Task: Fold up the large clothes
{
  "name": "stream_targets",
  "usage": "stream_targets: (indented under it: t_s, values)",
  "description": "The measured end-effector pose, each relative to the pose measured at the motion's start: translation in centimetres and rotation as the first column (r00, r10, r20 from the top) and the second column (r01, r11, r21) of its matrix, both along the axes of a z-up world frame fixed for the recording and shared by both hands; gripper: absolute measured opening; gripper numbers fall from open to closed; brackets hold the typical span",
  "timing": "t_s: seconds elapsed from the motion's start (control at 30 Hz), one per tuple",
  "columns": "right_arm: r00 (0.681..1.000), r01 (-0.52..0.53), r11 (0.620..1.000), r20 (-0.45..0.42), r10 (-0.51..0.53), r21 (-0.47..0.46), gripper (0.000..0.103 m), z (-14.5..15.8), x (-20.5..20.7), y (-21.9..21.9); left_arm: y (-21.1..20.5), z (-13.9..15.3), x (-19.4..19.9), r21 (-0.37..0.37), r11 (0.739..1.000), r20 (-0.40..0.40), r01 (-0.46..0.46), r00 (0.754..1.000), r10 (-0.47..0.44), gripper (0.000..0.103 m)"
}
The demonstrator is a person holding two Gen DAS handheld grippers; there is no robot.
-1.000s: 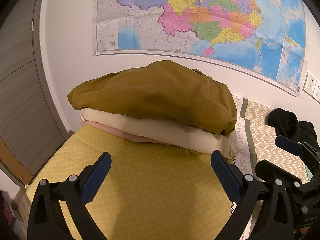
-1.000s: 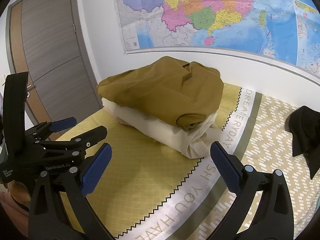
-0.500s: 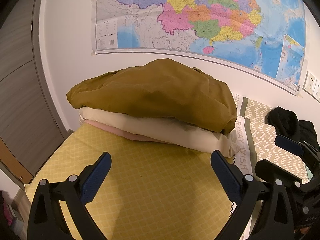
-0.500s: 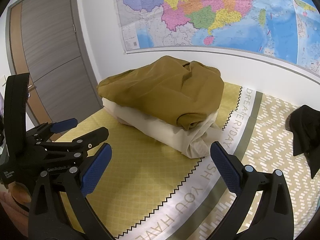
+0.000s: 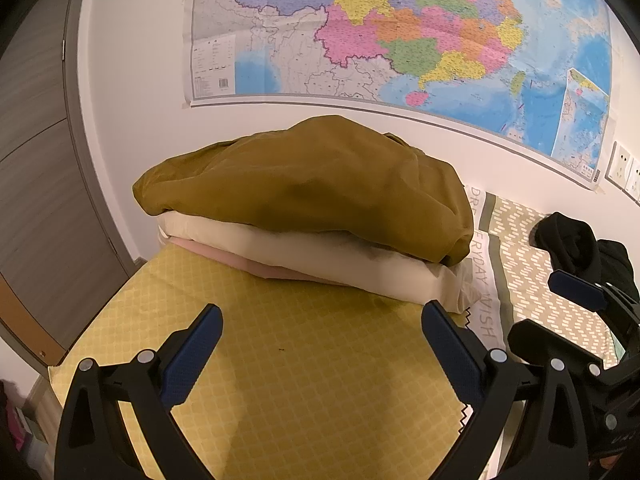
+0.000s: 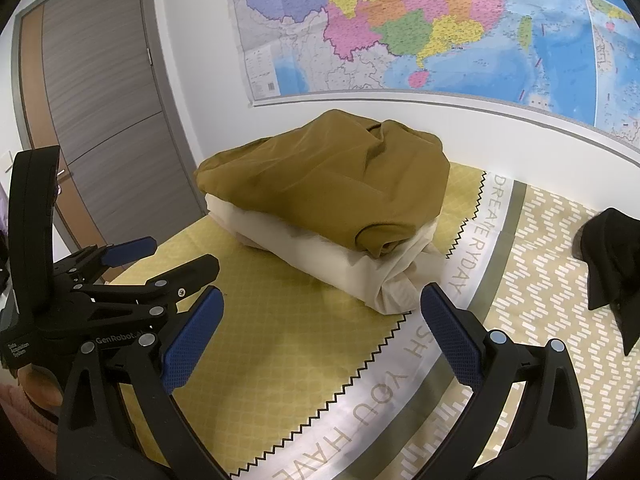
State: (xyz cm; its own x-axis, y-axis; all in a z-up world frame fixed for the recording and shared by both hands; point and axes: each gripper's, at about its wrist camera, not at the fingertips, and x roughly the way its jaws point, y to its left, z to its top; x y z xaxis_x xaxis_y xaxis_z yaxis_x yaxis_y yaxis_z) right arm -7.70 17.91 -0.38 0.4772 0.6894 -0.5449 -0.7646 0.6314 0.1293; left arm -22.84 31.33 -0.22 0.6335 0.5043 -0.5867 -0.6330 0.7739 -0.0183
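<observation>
Nearest us, our left gripper (image 5: pixel 320 344) and right gripper (image 6: pixel 318 326) both hang wide open and empty over the yellow lattice-print bedspread (image 5: pixel 312 380). Beyond them, against the far wall, three folded garments sit stacked: mustard-brown jacket (image 5: pixel 312 188) on cream cloth (image 5: pixel 320 256) on pink cloth (image 5: pixel 240 258). We judge these done; one crumpled black garment (image 6: pixel 610 256) at far right remains unfolded.
</observation>
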Motion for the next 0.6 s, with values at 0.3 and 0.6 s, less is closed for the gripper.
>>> stream_targets:
  t_s: [0.3, 0.6]
  values:
    - [1.0, -0.002, 1.0, -0.005, 0.002, 0.003, 0.097, -0.12, 0.03, 0.06, -0.02, -0.14, 0.0, 0.002, 1.0, -0.004, 0.003, 1.0, -0.003, 0.096]
    - [1.0, 0.0, 1.0, -0.003, 0.0, 0.003, 0.097, -0.12, -0.04, -0.06, -0.06, -0.23, 0.06, 0.003, 1.0, -0.007, 0.003, 1.0, -0.003, 0.096]
